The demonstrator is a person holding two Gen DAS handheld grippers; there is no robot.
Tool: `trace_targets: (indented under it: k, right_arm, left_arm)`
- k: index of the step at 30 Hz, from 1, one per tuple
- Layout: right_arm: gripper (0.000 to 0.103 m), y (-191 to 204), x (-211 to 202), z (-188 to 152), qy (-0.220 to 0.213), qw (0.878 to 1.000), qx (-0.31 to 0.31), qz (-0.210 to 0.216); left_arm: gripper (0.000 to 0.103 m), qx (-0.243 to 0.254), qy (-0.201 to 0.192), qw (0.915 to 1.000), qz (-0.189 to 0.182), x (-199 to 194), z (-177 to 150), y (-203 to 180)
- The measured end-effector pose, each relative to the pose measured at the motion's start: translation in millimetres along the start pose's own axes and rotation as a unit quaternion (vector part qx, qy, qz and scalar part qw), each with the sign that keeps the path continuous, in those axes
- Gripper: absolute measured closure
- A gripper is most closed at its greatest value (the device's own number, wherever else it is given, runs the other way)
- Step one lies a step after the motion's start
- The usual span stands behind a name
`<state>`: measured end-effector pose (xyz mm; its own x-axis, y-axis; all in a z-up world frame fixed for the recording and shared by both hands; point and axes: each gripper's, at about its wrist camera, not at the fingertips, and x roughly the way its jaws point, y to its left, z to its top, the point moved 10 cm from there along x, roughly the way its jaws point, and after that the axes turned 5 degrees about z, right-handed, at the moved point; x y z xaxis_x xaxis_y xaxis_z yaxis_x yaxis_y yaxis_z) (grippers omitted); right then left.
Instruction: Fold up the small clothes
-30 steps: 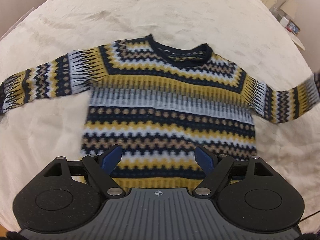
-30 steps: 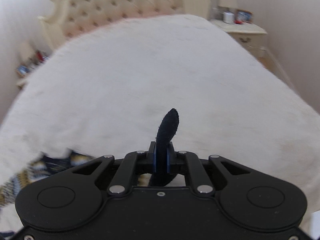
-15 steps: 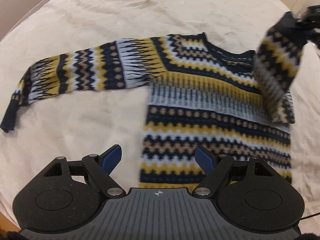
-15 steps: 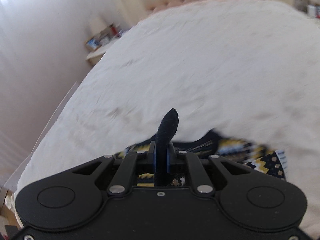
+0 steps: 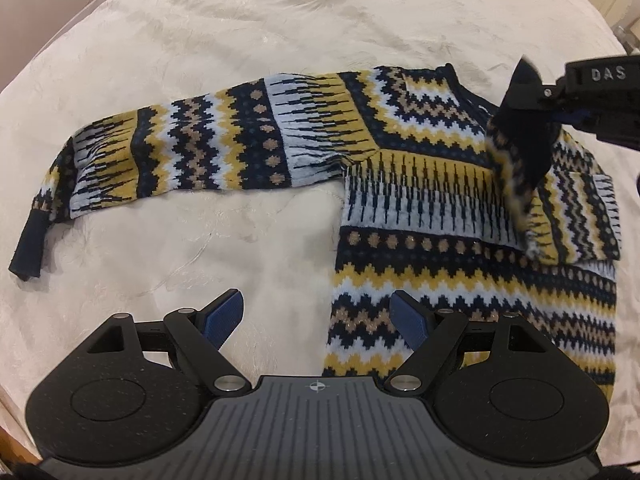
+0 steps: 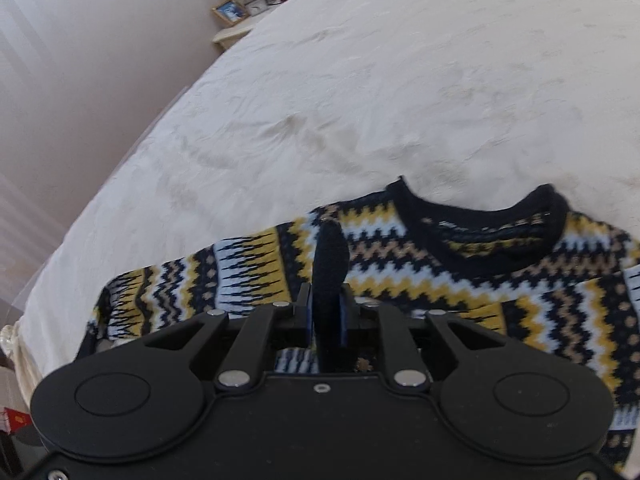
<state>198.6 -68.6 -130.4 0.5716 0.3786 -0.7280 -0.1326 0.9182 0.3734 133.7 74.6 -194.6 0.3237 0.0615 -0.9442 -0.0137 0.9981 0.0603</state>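
Cream bedspread [image 5: 248, 32] covers the bed across the whole left wrist view, lightly wrinkled. On it lies the patterned sweater [image 5: 448, 240], knitted in navy, yellow, pale blue and tan zigzags, flat with its hem toward the camera. Its one sleeve [image 5: 192, 148] stretches out sideways to the picture's left, ending in a navy cuff [image 5: 30, 244] on the bedspread. The left tongs [image 5: 318, 318] hover above the bed near the sweater's lower edge, jaws wide apart with nothing between the 2 blue pads; one pad is over bare bedspread, the other over the knit. At the picture's right edge the right tongs [image 5: 556, 100] reach in over the sweater's chest with the other sleeve's cuff [image 5: 524, 92] between their fingers; that sleeve [image 5: 516, 176] drapes down from them and is folded in across the body.

Seen from the right wrist, the same bedspread [image 6: 400, 80] fills the upper part, with a pale wall at the picture's left and a bedside stand [image 6: 240, 28] holding a framed photo and small items in the far corner. The sweater [image 6: 440, 276] lies just ahead, its navy neckline [image 6: 492, 224] open toward the camera. The right tongs [image 6: 326, 312] have just been opening and stand narrow; the dark cuff [image 6: 330, 268] sticks up between the pads, which no longer press on it.
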Motion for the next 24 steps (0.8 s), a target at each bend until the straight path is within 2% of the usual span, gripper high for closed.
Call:
trace_targets:
  k: [2, 4, 6, 8, 12, 18, 21, 24]
  right_arm:
    - [0.072, -0.7, -2.0, -0.9, -0.008, 1.000, -0.005, 0.000]
    - [0.051, -6.7, -8.4, -2.9, -0.021, 1.000, -0.013, -0.011]
    - [0.046, -17.7, -18.5, -8.4, -0.033, 0.999, -0.025, -0.029]
    - [0.046, -32.6, -23.7, -17.9, -0.034, 0.997, -0.036, -0.053]
    - [0.034, -70.6, -35.4, -44.2, -0.034, 0.994, -0.047, -0.097]
    - [0.033, -126.4, -48.6, -87.0, -0.013, 0.989, -0.017, -0.146]
    - [0.031, -145.4, -53.2, -101.8, -0.007, 0.987, -0.007, -0.162]
    - [0.031, -160.3, -53.4, -113.2, 0.002, 0.986, 0.007, -0.169]
  left_arm:
    - [0.023, -0.003, -0.006, 1.0000, -0.003, 1.2, 2.4, -0.4]
    - [0.023, -0.007, -0.015, 0.9998, -0.008, 1.3, 5.6, -1.2]
    - [0.023, -0.006, -0.027, 0.9995, -0.012, 1.1, 10.0, -3.7]
    - [0.023, -0.001, -0.040, 0.9991, -0.016, 2.4, 15.6, -8.9]
    - [0.024, 0.018, -0.062, 0.9975, -0.029, 11.2, 29.2, -26.1]
    - [0.031, 0.056, -0.078, 0.9946, -0.040, 38.9, 39.2, -57.3]
    - [0.034, 0.069, -0.074, 0.9938, -0.046, 53.6, 36.9, -68.6]
    - [0.038, 0.075, -0.055, 0.9948, -0.042, 72.8, 31.3, -74.6]
